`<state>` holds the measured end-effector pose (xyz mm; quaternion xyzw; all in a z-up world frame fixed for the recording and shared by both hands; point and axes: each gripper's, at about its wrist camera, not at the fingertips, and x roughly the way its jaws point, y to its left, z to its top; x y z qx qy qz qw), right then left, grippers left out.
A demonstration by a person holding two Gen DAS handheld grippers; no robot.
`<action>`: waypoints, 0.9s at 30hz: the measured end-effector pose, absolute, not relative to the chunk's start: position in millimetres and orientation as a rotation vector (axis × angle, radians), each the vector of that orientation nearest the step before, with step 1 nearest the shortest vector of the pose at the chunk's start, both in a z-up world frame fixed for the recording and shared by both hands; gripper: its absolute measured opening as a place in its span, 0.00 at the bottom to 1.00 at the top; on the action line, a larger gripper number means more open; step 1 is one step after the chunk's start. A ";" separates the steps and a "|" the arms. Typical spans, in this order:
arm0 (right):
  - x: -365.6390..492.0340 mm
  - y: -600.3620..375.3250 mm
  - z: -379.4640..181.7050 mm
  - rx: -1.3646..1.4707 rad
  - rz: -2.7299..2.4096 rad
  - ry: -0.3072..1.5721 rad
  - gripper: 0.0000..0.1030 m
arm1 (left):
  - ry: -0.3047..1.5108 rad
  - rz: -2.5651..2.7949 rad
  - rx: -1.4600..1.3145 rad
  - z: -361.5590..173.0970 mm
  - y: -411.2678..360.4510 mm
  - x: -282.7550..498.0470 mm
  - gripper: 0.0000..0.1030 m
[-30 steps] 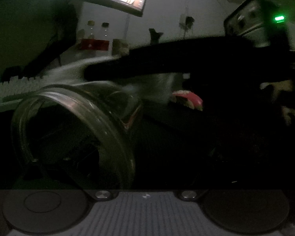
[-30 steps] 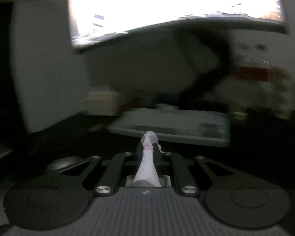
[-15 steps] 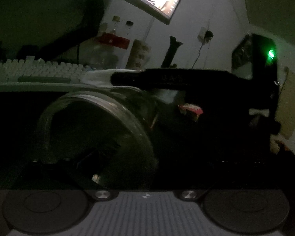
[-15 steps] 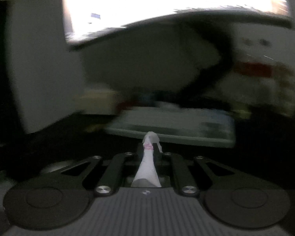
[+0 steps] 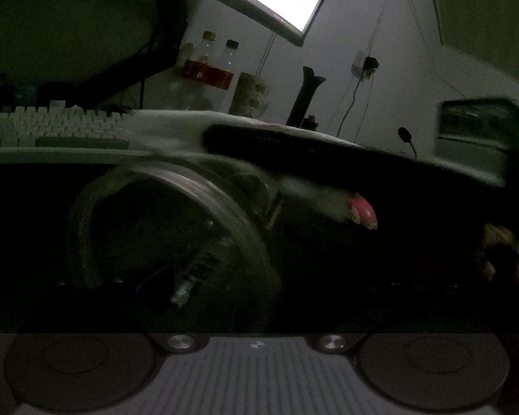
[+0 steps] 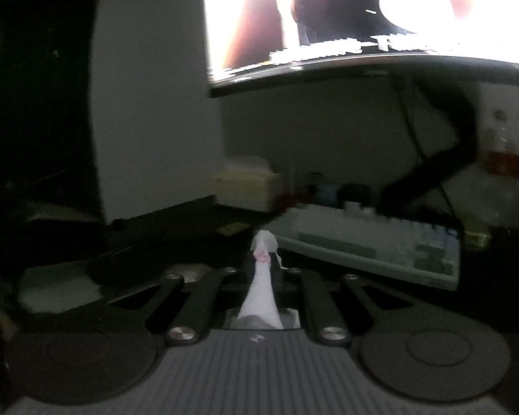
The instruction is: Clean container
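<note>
A clear glass jar (image 5: 176,242) lies on its side close to the left wrist camera, its round rim facing me. My left gripper (image 5: 176,276) seems to hold it, but its fingers are lost in the dark behind the glass. My right gripper (image 6: 263,263) is shut on a white tissue (image 6: 261,290) with a pink mark near its tip. In the left wrist view the right gripper's dark fingers (image 5: 294,148) and the white tissue (image 5: 169,128) reach across just above the jar's rim.
The room is dark. A white keyboard (image 6: 380,245) (image 5: 58,128) lies on the desk under a lit monitor (image 6: 363,14). Bottles (image 5: 218,65), a cup (image 5: 249,93) and a device with a green light (image 5: 484,138) stand behind. A beige box (image 6: 245,183) sits left of the keyboard.
The left wrist view has shifted, with the jar now nearer the middle. The right gripper with the tissue has tilted and stays over the jar's rim. The monitor picture changed.
</note>
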<state>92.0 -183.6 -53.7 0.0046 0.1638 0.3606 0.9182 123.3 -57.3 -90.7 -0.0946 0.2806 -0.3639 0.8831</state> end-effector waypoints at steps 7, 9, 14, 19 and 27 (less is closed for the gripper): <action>121.5 -176.3 -46.9 0.072 0.632 0.419 0.08 | 0.583 -0.719 -0.295 -119.2 59.5 77.0 1.00; 118.7 -164.8 -43.7 0.037 0.683 0.403 0.08 | 0.576 -0.705 -0.270 -119.4 55.0 78.2 1.00; 138.2 -167.1 -47.2 0.026 0.577 0.436 0.09 | 0.583 -0.669 -0.250 -119.1 50.4 81.1 1.00; 127.7 -149.1 -45.3 -0.021 0.591 0.418 0.09 | 0.603 -0.659 -0.263 -117.7 57.6 87.2 1.00; 143.8 -161.3 -54.1 -0.031 0.360 0.435 0.09 | 0.621 -0.674 -0.317 -118.4 74.2 96.1 1.00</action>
